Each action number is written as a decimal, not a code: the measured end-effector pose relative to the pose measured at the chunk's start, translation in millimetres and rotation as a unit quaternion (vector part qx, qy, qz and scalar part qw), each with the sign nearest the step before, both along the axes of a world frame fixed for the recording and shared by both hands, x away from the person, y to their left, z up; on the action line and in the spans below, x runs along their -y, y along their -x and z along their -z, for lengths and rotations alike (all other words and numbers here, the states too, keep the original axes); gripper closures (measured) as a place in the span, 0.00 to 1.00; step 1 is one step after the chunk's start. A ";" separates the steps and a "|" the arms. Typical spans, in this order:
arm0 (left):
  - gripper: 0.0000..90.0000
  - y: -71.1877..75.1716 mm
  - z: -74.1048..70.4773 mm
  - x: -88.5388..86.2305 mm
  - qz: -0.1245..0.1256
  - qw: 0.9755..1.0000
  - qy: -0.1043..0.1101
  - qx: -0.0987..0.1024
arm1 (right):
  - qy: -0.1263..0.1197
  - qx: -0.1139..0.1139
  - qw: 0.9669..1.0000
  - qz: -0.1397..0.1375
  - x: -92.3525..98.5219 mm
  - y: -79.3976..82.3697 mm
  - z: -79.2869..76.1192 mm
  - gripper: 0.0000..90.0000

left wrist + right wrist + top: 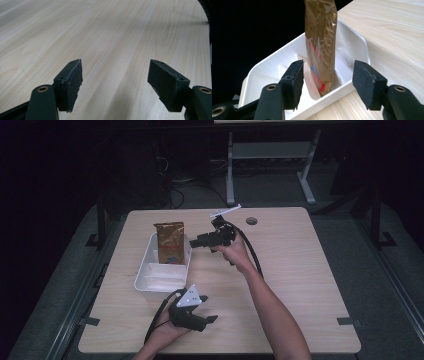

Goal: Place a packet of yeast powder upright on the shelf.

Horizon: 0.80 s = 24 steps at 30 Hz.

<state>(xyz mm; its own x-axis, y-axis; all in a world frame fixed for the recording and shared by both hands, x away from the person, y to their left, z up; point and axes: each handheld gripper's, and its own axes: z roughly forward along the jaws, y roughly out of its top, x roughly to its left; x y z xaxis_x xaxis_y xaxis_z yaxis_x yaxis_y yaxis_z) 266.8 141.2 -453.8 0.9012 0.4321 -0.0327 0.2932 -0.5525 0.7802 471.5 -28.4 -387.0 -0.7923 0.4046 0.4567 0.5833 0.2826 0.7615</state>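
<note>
Because the tall gold bag (321,47) stands upright in the far compartment of the white tray (145,270) at the worktop's (300,270) left, the wide-open, empty right gripper (327,83) beside it could tip it, while the left gripper (115,86) hangs open, empty, near.

One surface (280,270) of pale wood carries everything. On it sits one white tray (145,279), left of centre; its dividers mark off several compartments, though the exact count cannot be told. One gold-brown bag (169,243) stands upright in the tray's far compartment — a single bag. Two claws are in view: the left claw (209,319) near the front edge, the right claw (196,242) just right of the bag. Each has two black jaws — four in all, both pairs spread apart. Two hands, one per claw. One small round grommet (251,221) sits in the surface's far side.
</note>
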 end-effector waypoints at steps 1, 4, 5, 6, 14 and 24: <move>0.30 -0.1 0.0 -0.1 0.000 1.000 -0.001 0.000 | -0.003 0.001 1.000 0.000 3.1 1.4 -0.7 0.46; 0.30 -0.2 -0.1 -0.2 -0.002 1.000 -0.001 0.001 | 0.002 0.004 1.000 -0.001 10.3 6.0 -3.4 0.46; 0.30 0.0 -0.2 -0.2 -0.003 1.000 0.000 0.001 | 0.002 0.006 1.000 -0.001 12.5 7.6 -4.4 0.46; 0.30 0.0 -0.3 -0.2 -0.003 1.000 0.001 0.002 | 0.003 0.007 1.000 -0.003 14.8 9.0 -5.3 0.45; 0.30 -1.2 -0.5 -0.9 -0.003 1.000 0.001 0.000 | -0.003 0.015 1.000 -0.003 34.3 22.9 -10.3 0.44; 0.28 -1.2 -0.6 -1.4 -0.004 1.000 0.007 -0.003 | -0.019 0.011 1.000 0.002 64.2 37.8 -6.2 0.43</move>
<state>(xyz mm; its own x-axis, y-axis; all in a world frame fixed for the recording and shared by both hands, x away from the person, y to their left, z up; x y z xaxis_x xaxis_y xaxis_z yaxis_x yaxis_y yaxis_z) 268.0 142.6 -453.3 0.8977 0.4383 -0.0438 0.3014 -0.5387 0.7867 433.7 -92.5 -380.9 -0.8007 0.3901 0.4545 0.5677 0.2521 0.7837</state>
